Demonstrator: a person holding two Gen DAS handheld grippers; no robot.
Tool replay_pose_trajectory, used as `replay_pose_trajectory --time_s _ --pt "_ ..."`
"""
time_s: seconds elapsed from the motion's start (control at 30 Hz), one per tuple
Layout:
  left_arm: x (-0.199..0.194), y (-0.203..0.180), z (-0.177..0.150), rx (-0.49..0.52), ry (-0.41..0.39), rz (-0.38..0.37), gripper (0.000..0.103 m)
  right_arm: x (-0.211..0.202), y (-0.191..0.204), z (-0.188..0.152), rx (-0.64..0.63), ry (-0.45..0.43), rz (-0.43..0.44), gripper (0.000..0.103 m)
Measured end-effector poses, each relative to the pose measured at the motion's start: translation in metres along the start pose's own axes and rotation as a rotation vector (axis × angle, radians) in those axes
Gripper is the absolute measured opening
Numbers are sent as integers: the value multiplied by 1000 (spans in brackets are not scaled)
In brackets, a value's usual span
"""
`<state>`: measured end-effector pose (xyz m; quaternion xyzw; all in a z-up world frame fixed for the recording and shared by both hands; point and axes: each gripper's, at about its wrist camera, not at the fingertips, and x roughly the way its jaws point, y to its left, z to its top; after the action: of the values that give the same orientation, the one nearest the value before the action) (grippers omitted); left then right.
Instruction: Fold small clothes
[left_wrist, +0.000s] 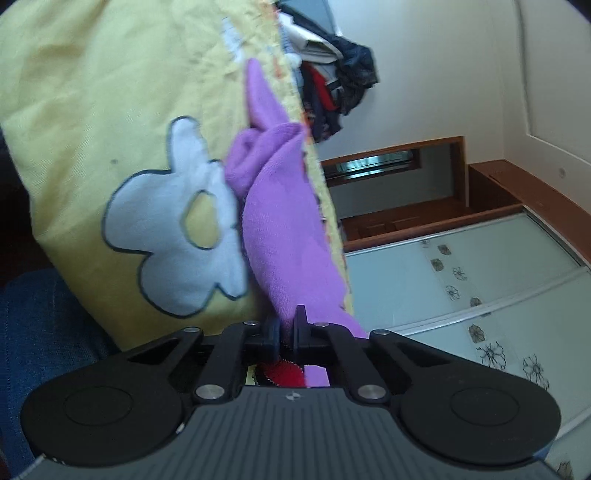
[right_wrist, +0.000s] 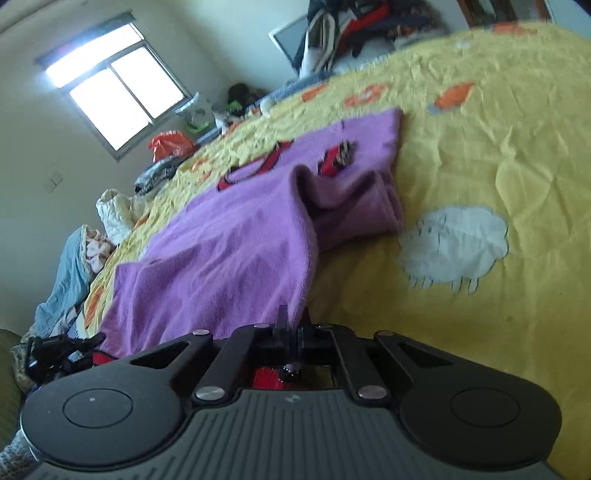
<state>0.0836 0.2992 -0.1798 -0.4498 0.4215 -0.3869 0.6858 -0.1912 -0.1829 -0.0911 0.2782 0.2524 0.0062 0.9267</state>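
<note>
**A:** Where is the garment now?

**B:** The small purple fleece top with red trim (right_wrist: 229, 236) lies spread on the yellow quilted bedspread with white sheep and flower patches (right_wrist: 498, 155). Its near hem is lifted off the bed, and one sleeve is bunched toward the sheep patch (right_wrist: 454, 247).

**A:** Who has hold of it?

**B:** Both. The right gripper (right_wrist: 293, 328) has its fingers nearly closed on the near edge of the cloth. The left gripper (left_wrist: 286, 325) likewise has its fingers pressed together on a purple corner, and the fabric (left_wrist: 280, 236) rises away from it in a twisted strip beside the white flower patch (left_wrist: 173, 221).

**A:** Which way does the top run from the fingers?

**B:** Straight ahead of both. In the right wrist view its long axis runs from the pinched hem away toward the red collar (right_wrist: 255, 166) at the far end. Neither hand looks nearer; each holds a bottom corner, I judge.

**A:** So the fold?

**B:** Likely the hem is carried forward over the body toward the collar, both hands travelling together along that axis. The bunched sleeve could get trapped underneath.

**A:** Anything else around?

**B:** A pile of dark clothes (left_wrist: 332, 74) beyond the bed's far edge.
</note>
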Motion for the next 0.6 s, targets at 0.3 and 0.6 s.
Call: replay_pose_trajectory --time_s 0.3,0.6 --pt "-25 -26 -23 44 -63 -104 4 -17 1 -10 224 -86 279 3" --pt "-59 -45 -58 45 -85 -151 4 -67 21 -34 269 -151 366 3"
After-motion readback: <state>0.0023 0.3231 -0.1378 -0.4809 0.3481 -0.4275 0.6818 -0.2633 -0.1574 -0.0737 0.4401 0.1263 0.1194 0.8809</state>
